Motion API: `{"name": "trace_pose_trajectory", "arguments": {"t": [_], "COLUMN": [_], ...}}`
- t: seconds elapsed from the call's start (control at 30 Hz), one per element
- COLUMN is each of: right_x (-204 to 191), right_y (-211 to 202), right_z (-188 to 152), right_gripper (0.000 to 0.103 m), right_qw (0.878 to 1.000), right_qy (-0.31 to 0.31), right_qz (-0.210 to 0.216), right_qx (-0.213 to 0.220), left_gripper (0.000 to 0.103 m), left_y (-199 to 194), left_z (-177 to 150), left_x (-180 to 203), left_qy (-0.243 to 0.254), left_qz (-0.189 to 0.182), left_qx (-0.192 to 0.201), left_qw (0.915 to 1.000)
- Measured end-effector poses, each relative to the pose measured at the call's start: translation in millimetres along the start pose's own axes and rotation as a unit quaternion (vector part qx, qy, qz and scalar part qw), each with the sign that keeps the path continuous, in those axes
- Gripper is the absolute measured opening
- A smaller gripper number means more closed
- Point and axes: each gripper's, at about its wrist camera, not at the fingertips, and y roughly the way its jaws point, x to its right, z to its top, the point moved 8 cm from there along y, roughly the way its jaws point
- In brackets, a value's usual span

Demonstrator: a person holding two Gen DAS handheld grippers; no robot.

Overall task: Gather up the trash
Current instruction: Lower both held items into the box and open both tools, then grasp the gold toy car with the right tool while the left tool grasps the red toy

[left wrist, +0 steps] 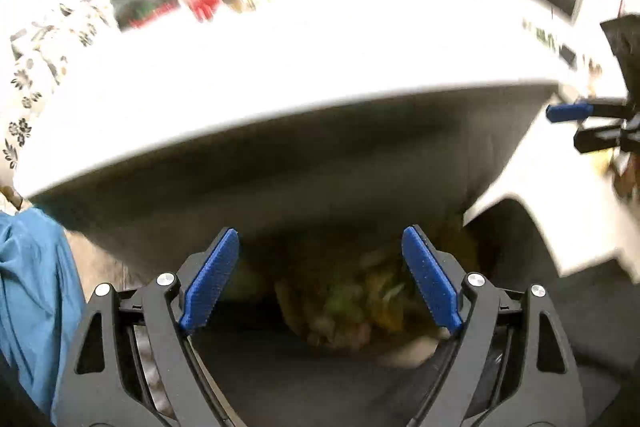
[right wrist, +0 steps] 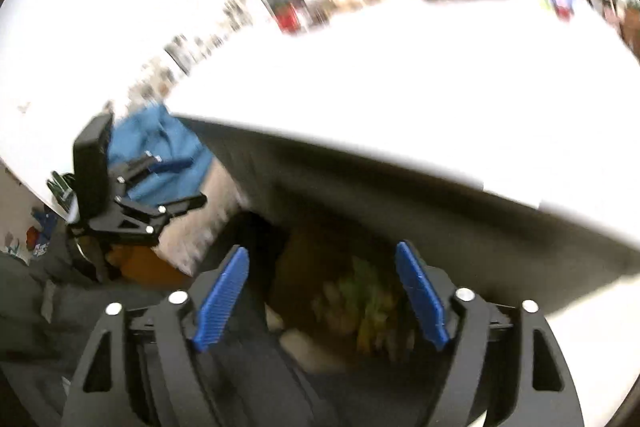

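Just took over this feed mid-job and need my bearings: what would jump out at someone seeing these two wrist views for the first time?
A bright white table fills the upper half of both views, its shadowed underside looming just ahead. Below its edge lies a blurred heap of green and yellow scraps, apparently trash in a dark container. The left gripper and right gripper frame it with blue-padded jaws spread wide and nothing between them.

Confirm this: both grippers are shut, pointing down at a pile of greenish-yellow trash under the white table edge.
Wrong on the grippers. The left gripper and right gripper are both open, nothing between their blue pads, as each wrist view shows. The trash does lie below the table edge.
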Motion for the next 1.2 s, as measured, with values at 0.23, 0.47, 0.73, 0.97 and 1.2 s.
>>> {"name": "trace_pose_trajectory", "arguments": {"t": [0.23, 0.47, 0.73, 0.97, 1.2], "right_x": [-16.7, -17.0, -11.4, -0.7, 35.4], "right_y": [53.3, 163.6, 224.4, 200.8, 136.9], "right_z": [134.3, 222.3, 239.1, 225.3, 169.9], "right_gripper": [0.095, 0.096, 0.083, 0.068, 0.069], "right_qw": [0.99, 0.99, 0.985, 0.991, 0.993], "right_qy": [-0.113, -0.095, -0.084, -0.061, -0.024], "right_qz": [-0.048, -0.1, -0.151, -0.118, -0.117], "right_qx": [0.068, 0.032, -0.022, -0.021, -0.015], "left_gripper": [0.09, 0.09, 0.09, 0.09, 0.09], "left_y": [-23.3, -18.5, -14.9, -2.8, 69.7], "left_z": [69.8, 68.9, 58.7, 96.0, 167.1], "left_x": [-57.8, -89.7, -103.8, -104.5, -114.0], "left_qy": [-0.103, -0.183, -0.2, -0.155, -0.13], "left_qz": [0.05, 0.049, 0.034, 0.045, 0.076], "left_qx": [0.088, 0.097, 0.093, 0.108, 0.05], "left_qw": [0.9895, 0.9771, 0.9748, 0.9809, 0.9874]}}
